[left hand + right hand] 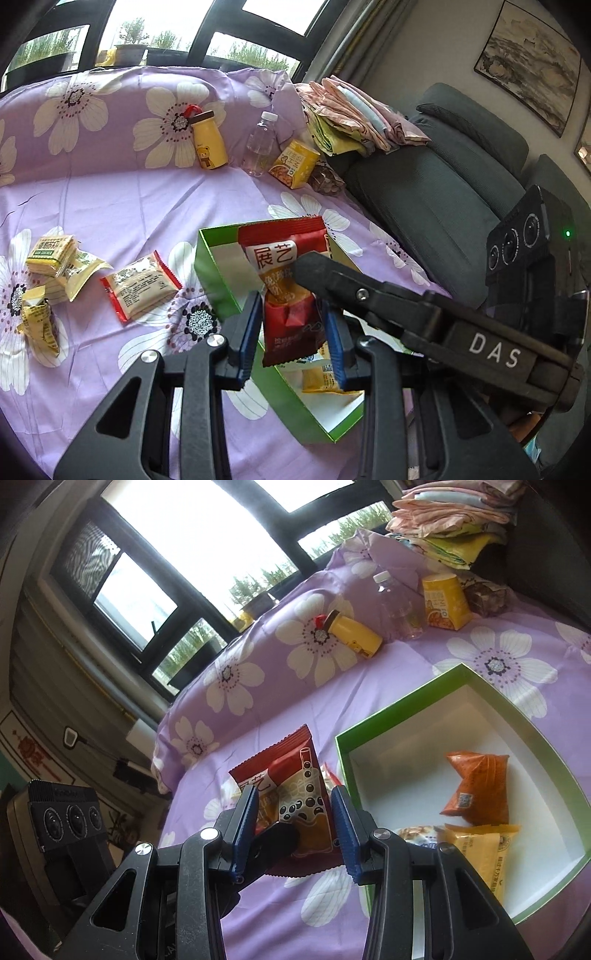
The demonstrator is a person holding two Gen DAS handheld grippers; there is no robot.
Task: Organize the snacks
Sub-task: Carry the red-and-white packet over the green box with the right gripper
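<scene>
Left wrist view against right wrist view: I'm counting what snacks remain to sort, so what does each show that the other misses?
Only the left wrist view shows the loose packets on the sheet and the red-edged white packet. Only the right wrist view shows the orange packet lying inside the green box. Both show the red snack packet pinched by the left gripper and right gripper, plus the yellow bottle.

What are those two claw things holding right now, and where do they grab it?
Both hold one red snack packet. The left gripper pinches its lower half by the side edges; the right gripper grips it from the other side, by the side edges too.
</scene>
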